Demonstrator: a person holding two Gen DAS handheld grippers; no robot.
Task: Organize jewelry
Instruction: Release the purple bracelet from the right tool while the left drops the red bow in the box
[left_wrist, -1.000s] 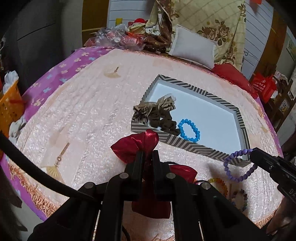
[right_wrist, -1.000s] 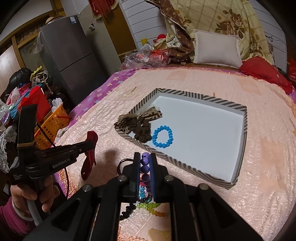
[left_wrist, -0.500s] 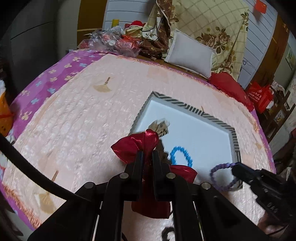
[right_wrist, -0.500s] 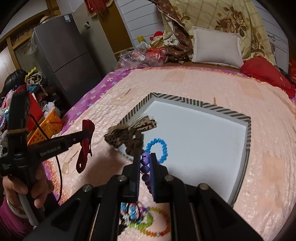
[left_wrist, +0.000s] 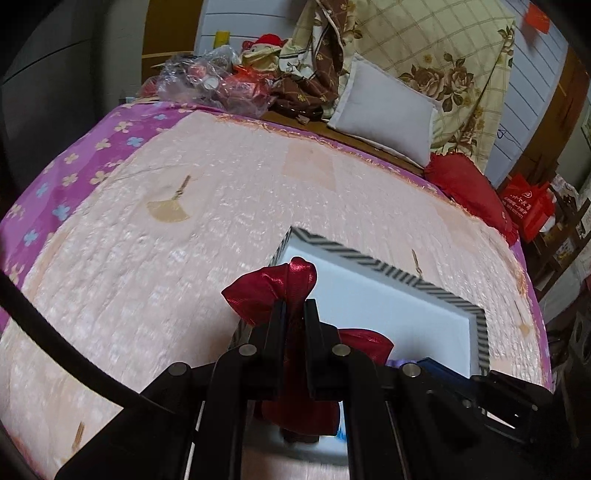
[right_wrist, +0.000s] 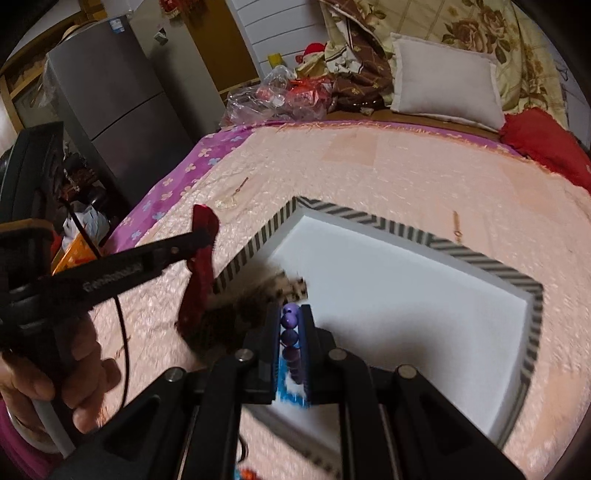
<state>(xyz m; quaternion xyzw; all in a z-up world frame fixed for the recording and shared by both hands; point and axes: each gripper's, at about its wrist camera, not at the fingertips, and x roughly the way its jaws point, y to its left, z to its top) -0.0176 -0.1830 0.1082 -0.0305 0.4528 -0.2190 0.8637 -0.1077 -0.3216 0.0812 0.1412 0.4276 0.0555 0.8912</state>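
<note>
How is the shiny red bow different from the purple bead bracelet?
The shiny red fabric bow is soft, floppy cloth; the purple bead bracelet is a string of hard round beads. The bow is clamped in the left gripper, the bracelet in the right gripper. The bow looks bigger. Both are carried above the striped tray.

Our left gripper (left_wrist: 294, 314) and right gripper (right_wrist: 291, 325) are black, with flat fingers and round silver screws (right_wrist: 244, 355). White letters (right_wrist: 112, 277) mark the left one's side. A thin black cable (right_wrist: 122, 325) hangs from it.
</note>
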